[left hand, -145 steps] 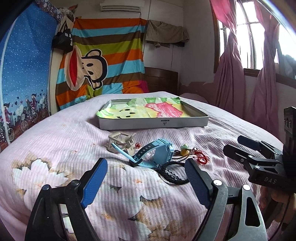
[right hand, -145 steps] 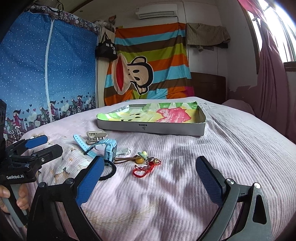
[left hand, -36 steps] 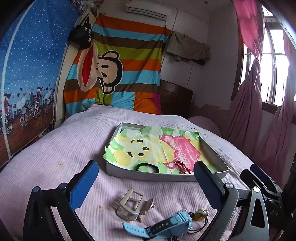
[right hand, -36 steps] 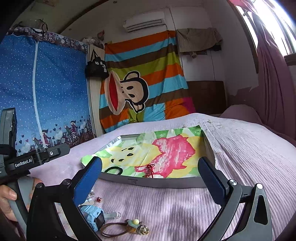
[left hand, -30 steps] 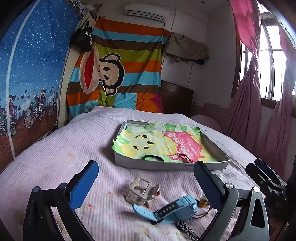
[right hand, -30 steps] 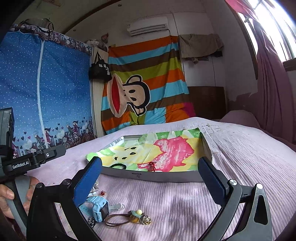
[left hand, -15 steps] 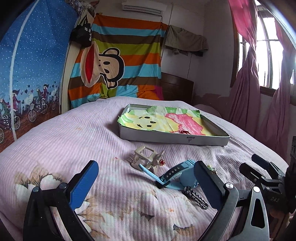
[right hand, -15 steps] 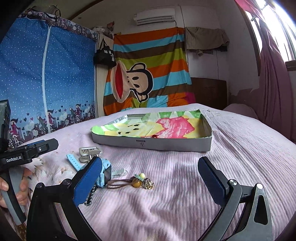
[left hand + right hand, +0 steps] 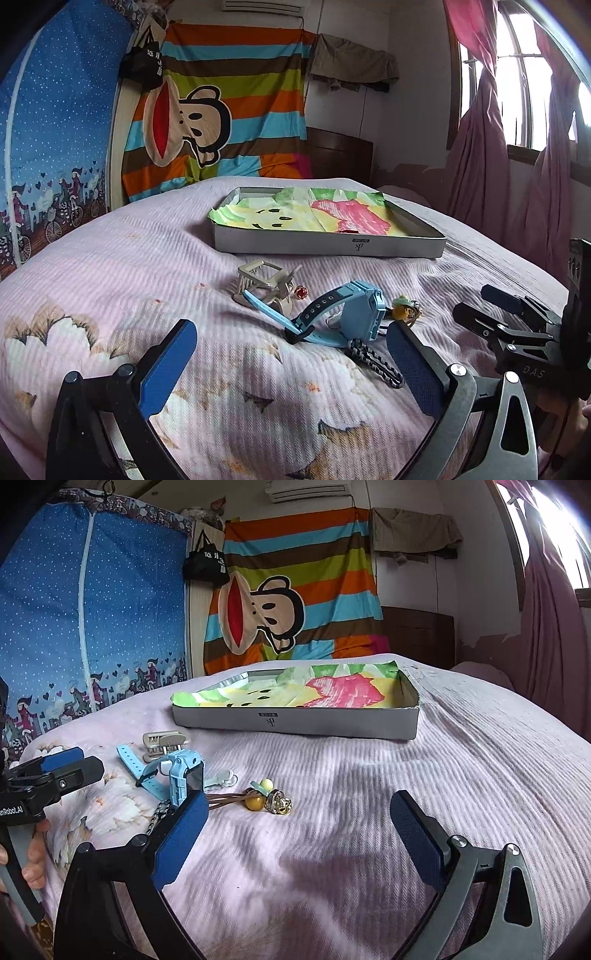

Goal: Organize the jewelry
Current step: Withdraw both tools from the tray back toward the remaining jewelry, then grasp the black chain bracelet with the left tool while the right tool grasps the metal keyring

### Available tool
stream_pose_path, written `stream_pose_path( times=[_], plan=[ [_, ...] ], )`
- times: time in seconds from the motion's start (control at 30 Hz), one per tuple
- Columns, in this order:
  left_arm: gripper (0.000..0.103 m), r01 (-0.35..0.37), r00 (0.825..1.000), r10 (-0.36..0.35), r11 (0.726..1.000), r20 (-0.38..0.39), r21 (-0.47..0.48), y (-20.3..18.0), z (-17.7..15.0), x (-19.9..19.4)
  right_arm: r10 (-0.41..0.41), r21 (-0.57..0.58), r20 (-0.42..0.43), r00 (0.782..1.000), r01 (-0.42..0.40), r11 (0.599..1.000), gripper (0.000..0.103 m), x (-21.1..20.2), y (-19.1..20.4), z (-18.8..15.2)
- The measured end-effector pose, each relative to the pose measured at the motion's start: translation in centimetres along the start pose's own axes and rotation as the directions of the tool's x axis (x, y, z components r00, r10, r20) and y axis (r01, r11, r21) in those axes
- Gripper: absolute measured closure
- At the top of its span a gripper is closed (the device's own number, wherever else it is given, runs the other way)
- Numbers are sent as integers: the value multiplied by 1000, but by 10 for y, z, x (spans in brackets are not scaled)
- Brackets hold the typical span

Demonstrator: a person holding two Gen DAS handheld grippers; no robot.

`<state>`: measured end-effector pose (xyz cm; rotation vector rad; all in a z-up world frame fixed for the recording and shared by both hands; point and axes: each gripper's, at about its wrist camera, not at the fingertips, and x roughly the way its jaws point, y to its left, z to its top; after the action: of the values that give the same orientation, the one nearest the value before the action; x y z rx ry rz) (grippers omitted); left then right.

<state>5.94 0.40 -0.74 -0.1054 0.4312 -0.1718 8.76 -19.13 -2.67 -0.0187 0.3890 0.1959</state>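
Jewelry lies loose on the pink bedspread (image 9: 129, 266) ahead of both grippers. The left gripper (image 9: 291, 365) stands with its jaws wide apart and nothing between the blue pads; bare bedspread fills the gap. Just beyond its fingertips, slightly toward its right finger, lies a light blue watch (image 9: 343, 314) with its strap stretched toward the left. A dark braided bracelet (image 9: 376, 362) lies touching the watch on the near side, right beside the inner face of the right finger. Farther ahead of the watch sits a beige hair claw (image 9: 264, 282), and a small red stud (image 9: 301, 291) lies just beside it. To the right of the watch is a beaded cord with a gold charm (image 9: 404, 312).

The right gripper (image 9: 299, 834) is also empty, its jaws closing from a wide spread, with only bedspread between them. In its own view the beaded cord (image 9: 266, 799) lies just ahead of the gap, nearer the left finger, and the watch (image 9: 181, 779) stands directly beyond that left fingertip. The hair claw (image 9: 162, 742) is farther on.

Well ahead of both grippers sits a shallow grey tray (image 9: 325, 247) lined with a colourful paper; something small and red shows inside near its front wall, too small to identify. A hand (image 9: 33, 853) holds the left gripper's handle.
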Motion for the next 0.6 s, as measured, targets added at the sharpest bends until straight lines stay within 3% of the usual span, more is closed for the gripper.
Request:
stream_pose_path(
  times=[0.17,0.33,0.5,0.6],
  plan=[
    [1,28,999,-27,999,-20,24,-7,-3,2,7,-6,-23,1000,-8,1000,34,5,0,0],
    [10,61,997,-59,997,-44,40,-13,-6,5,21,0,-37,999,-21,1000,41,8,-1,-1],
    [26,119,990,-115,992,-79,46,-19,-9,8,33,-7,-49,998,-33,999,48,11,1,-2],
    [37,157,983,-152,987,-104,39,-23,-11,12,42,-15,-57,997,-43,999,59,13,2,-3]
  ],
)
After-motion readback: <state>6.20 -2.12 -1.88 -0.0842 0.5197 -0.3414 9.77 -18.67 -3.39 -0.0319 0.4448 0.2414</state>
